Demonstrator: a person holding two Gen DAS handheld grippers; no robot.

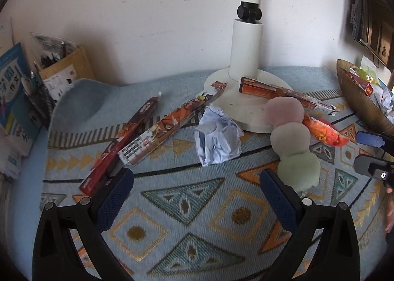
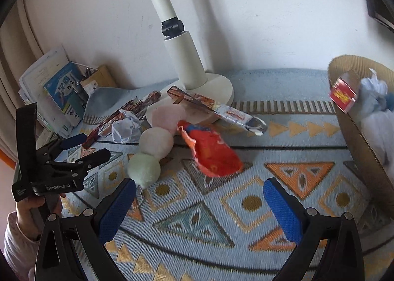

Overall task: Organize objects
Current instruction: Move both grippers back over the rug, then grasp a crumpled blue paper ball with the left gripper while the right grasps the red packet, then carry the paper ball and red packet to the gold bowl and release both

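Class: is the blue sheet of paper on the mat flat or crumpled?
Crumpled: the blue paper sits bunched into a creased wad on the patterned mat.

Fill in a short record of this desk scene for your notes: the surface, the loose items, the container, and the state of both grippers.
surface: patterned blue cloth
loose items: crumpled paper, three-ball plush toy, orange wrapper, long snack boxes
container: brown basket, holding a red box and paper
fixture: white lamp base
left gripper: open, empty
right gripper: open, empty

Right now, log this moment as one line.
left gripper: open, empty | right gripper: open, empty | crumpled paper, orange wrapper on rug | basket: partly filled
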